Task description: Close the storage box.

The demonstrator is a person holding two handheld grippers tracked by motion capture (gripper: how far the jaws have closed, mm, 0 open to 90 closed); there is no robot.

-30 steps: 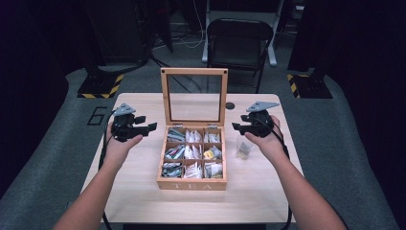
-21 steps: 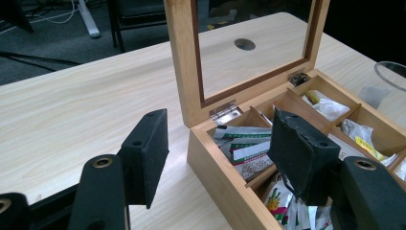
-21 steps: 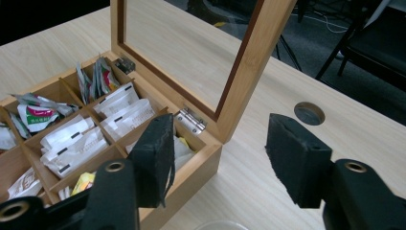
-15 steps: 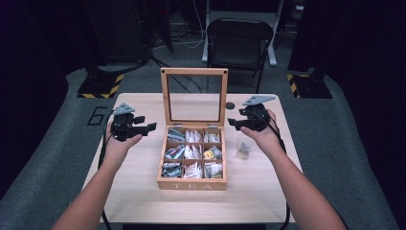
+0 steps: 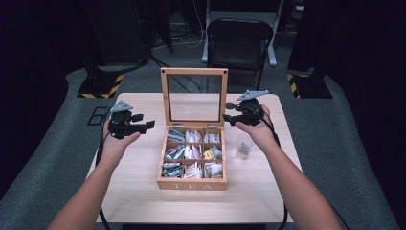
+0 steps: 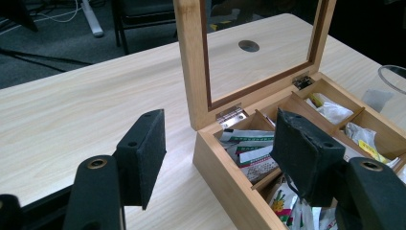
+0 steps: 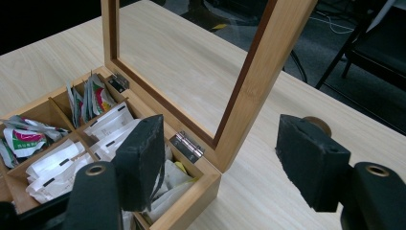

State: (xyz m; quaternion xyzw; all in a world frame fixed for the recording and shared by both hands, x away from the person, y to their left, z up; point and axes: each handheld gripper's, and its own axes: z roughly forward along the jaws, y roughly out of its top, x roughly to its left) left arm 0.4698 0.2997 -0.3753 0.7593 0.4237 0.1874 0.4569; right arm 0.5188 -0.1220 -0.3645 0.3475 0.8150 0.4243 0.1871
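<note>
Tea box (image 5: 192,163) sat mid-bench, glass lid (image 5: 194,97) upright at 12 o'clock. Left tool (image 5: 133,126) hovered at the box's 9 o'clock, jaws apart, empty. Right tool (image 5: 231,116) sat at the lid's 3 o'clock edge, jaws apart around its frame. Probably lid closing; next: tip it down gently. Plastic cup (image 5: 243,146) stood at 3 o'clock.

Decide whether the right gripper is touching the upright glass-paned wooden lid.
Apart. The right gripper view shows the right gripper with jaws open either side of the lid edge, gaps visible.
</note>
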